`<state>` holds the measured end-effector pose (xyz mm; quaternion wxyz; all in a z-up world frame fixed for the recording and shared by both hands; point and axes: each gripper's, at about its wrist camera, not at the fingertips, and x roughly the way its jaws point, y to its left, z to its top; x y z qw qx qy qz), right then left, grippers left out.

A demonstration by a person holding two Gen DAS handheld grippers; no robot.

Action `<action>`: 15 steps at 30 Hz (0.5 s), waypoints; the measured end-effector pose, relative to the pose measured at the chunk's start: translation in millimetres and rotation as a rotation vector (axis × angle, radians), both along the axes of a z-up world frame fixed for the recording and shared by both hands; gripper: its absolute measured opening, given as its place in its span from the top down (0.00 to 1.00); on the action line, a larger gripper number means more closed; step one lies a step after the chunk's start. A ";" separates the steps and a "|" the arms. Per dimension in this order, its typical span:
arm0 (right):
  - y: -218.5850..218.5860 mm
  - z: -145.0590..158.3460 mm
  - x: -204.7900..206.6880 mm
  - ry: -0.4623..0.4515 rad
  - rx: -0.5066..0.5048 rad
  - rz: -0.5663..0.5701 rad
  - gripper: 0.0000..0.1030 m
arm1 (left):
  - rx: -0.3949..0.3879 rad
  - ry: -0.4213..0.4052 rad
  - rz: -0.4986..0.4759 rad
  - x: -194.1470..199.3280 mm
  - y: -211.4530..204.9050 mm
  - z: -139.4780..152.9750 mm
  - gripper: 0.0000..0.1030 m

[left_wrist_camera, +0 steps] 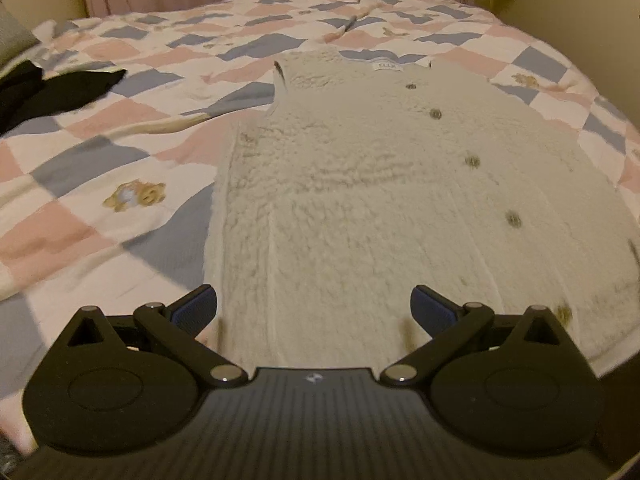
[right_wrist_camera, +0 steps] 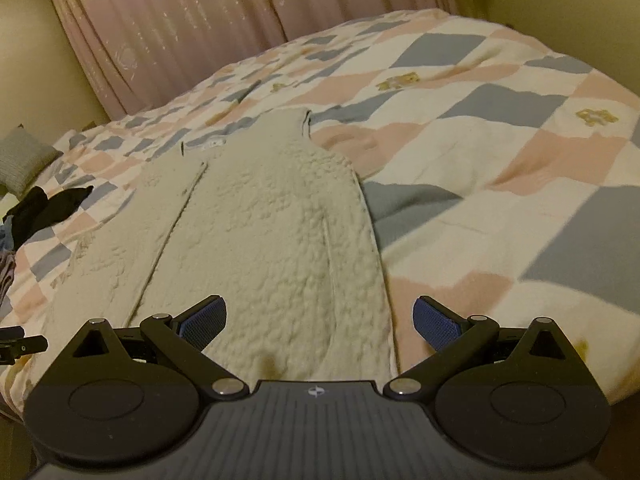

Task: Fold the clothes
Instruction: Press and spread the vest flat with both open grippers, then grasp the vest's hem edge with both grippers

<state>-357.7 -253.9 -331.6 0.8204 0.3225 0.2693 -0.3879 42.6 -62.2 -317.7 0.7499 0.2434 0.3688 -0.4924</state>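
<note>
Because the cream-coloured fleece vest with a row of dark round buttons (left_wrist_camera: 360,184) lies flat and spread out on the bed with the pink, blue and white checked quilt (left_wrist_camera: 100,200), both tools can come to its near hem at the same time. The neck opening, with a small white label, points away toward the pink curtain (right_wrist_camera: 180,28), so the hem is the edge closest to the person.

The left tool (left_wrist_camera: 314,308) hangs just above the left part of the hem with its blue pads wide apart and nothing between them. The right tool (right_wrist_camera: 319,320) is over the right part of the hem, also spread wide and empty; the right side edge of the vest runs between its fingers. I think this placing is deliberate: one tool at each lower corner allows the hem to be lifted evenly and carried toward the neck.

No fold is visible yet, so the task seems to be at its start. A black garment (left_wrist_camera: 48,88) lies apart at the left side of the bed, near a grey cushion (right_wrist_camera: 24,156).
</note>
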 end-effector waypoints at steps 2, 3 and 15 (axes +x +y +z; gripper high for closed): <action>-17.2 -2.4 6.4 0.015 0.001 0.041 0.03 | -0.021 0.012 -0.031 20.7 -14.8 3.2 0.03; -27.7 -1.1 10.0 0.019 -0.009 0.067 0.05 | -0.029 0.007 -0.052 31.5 -26.5 6.1 0.05; -211.7 5.0 84.9 -0.166 0.055 0.291 0.18 | -0.129 0.214 -0.172 179.8 -206.3 -7.7 0.19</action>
